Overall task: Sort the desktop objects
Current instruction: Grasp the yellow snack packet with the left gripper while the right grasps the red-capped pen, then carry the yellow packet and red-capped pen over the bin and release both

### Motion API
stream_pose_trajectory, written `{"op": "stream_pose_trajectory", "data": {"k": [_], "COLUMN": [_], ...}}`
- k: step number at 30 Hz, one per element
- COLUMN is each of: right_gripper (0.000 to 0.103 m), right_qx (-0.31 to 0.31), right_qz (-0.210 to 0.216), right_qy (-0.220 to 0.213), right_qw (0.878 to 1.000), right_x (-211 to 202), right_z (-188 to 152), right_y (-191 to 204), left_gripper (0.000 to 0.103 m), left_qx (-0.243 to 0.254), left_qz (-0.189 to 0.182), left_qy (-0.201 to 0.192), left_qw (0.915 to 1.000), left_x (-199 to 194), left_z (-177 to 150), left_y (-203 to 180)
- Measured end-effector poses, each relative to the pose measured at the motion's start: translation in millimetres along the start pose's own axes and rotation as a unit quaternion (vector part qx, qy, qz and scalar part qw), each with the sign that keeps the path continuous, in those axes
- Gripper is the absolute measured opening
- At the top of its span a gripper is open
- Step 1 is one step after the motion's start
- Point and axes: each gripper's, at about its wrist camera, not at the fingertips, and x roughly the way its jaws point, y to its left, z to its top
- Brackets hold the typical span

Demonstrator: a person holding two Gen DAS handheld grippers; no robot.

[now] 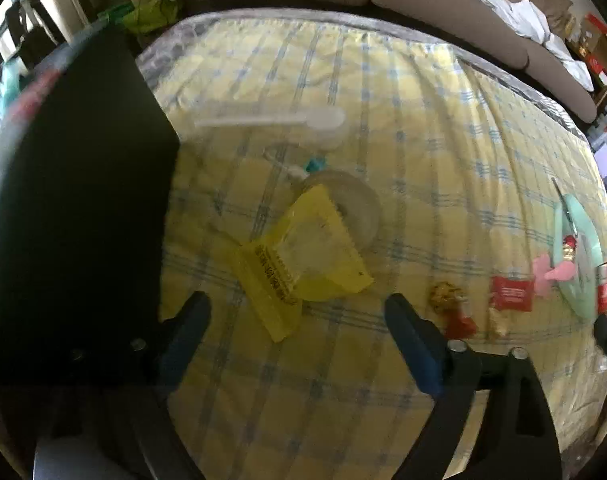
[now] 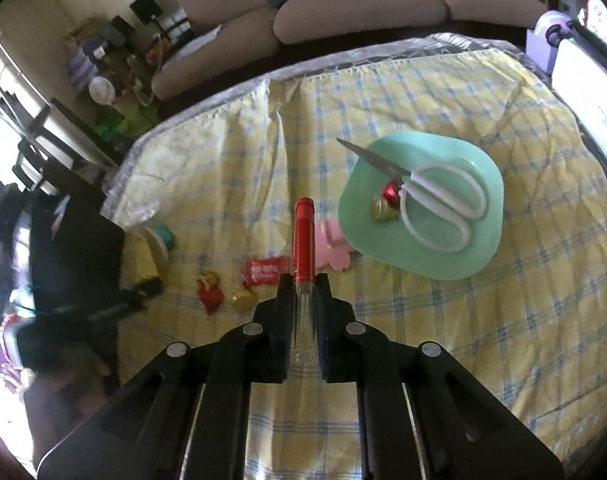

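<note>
My left gripper is open, just above a yellow plastic packet on the yellow checked cloth. A clear tape roll and a white plastic spoon lie beyond it. My right gripper is shut on a red-capped pen, held above the cloth left of a mint green plate. The plate holds white-handled scissors and a wrapped candy. The plate also shows in the left wrist view.
A black box stands at the left. Wrapped candies, a red sachet and a pink clip lie between packet and plate; the sachet and pink clip show under the pen. A brown sofa lies behind.
</note>
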Motion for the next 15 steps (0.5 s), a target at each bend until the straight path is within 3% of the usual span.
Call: {"op": "stream_pose_trajectory", "data": {"k": [3,5,7,9,15], "right_gripper": [0.01,0.01,0.01,0.01,0.01], "right_qx": [0.008,0.007,0.003,0.002,0.0], "right_qz": [0.009,0.016,0.016,0.017,0.038], "right_qy": [0.002,0.001,0.001,-0.002,-0.018], "right_qw": [1.0,1.0,1.0,1.0,0.999], "right_x": [-1,-1,-2,-5,-28], "right_z": [3,4,3,3,3], "right_y": [-1,-1,2,4,13], "left_gripper": [0.073,0.041,0.02,0.016,0.014], "left_qx": [-0.005,-0.002,-0.013,-0.019,-0.005], "left_qz": [-0.002,-0.005,-0.027,-0.049,-0.05], "left_qy": [-0.003,-0.025,-0.032,-0.039,-0.107], "left_qw": [1.0,0.9997,0.999,0.9979,0.993], "left_x": [13,10,4,-9,-81], "left_z": [-2,-1,1,2,-2], "left_y": [7,9,15,18,13]}}
